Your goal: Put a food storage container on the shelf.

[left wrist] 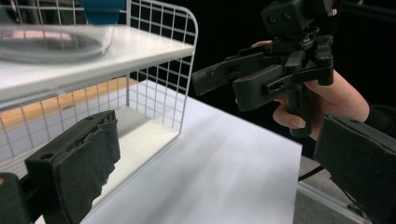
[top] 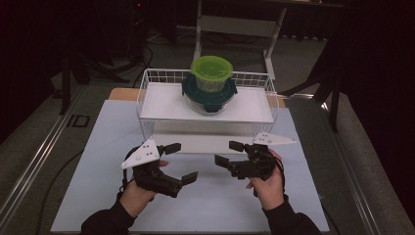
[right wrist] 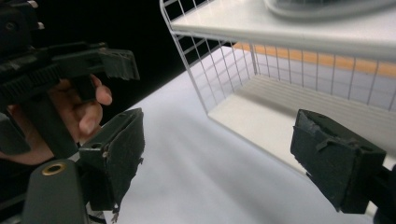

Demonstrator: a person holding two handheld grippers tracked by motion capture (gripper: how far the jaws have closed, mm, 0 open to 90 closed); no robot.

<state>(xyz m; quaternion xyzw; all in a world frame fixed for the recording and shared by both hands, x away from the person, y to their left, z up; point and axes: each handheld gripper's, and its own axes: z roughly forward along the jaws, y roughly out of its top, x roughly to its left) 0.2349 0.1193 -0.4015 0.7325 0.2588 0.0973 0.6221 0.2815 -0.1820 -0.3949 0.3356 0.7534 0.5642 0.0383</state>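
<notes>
A white wire rack (top: 147, 105) with two shelves stands at the table's middle back. On its top shelf sits a clear container with a dark teal lid (top: 209, 94), and a smaller container with a lime green lid (top: 212, 71) is stacked on it. My left gripper (top: 181, 161) is held open just in front of the rack's left corner, nothing between its jaws. My right gripper (top: 229, 152) is open too, in front of the rack's right part, pointing left. The two grippers face each other. In the left gripper view the right gripper (left wrist: 224, 79) hangs beside the rack's corner (left wrist: 187, 79).
A white mat (top: 210, 205) covers the table in front of the rack. The rack's lower shelf (right wrist: 261, 112) is bare. A white frame (top: 235, 24) stands on the floor behind the table. Dark stands and cables lie at the left and right.
</notes>
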